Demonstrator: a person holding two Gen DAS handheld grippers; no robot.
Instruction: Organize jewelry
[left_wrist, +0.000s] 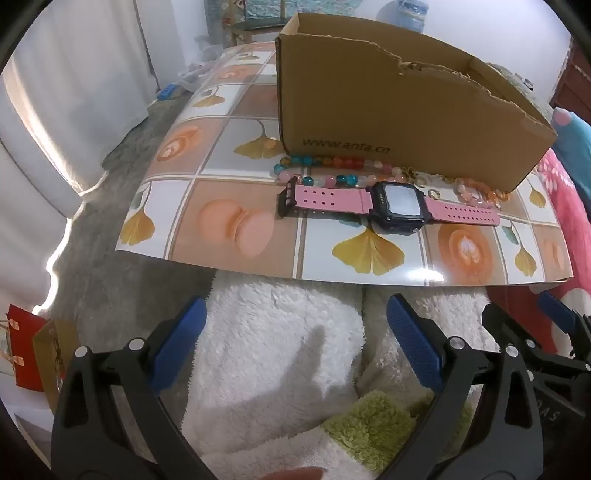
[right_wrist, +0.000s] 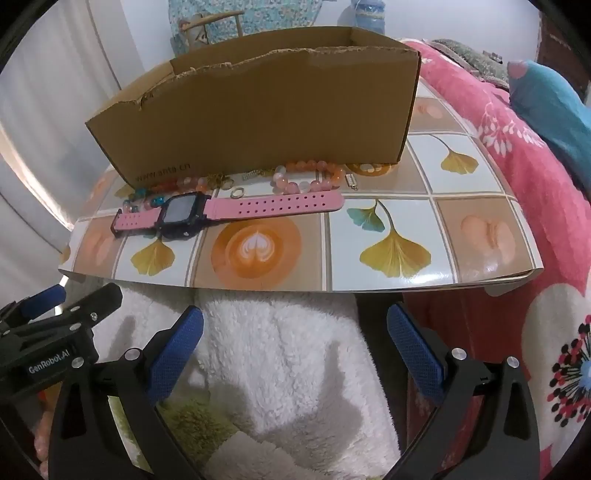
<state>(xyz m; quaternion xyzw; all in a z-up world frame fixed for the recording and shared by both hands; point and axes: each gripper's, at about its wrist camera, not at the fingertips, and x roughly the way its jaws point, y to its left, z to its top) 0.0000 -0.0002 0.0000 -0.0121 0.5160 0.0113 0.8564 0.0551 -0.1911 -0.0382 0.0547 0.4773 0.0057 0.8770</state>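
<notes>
A pink rubbery watch (left_wrist: 388, 206) with holes lay flat near round shiny beads (left_wrist: 325, 173) by the torn cardboard box (left_wrist: 399, 114); left gripper (left_wrist: 295, 354) and right gripper (right_wrist: 295, 354) both gaped wide, empty

We find the tabletop's (right_wrist: 388, 273) near strip bare before the watch (right_wrist: 207, 214); behind it beads (right_wrist: 310, 177) crowd against the cardboard box (right_wrist: 258, 110), which walls off the back.

— What is counted on the patterned board (right_wrist: 480, 206)?
— One cardboard box (right_wrist: 258, 110), one pink-strapped watch (right_wrist: 184, 214), two bead bracelets (right_wrist: 314, 177) and one small ring (right_wrist: 236, 192) are counted.
</notes>
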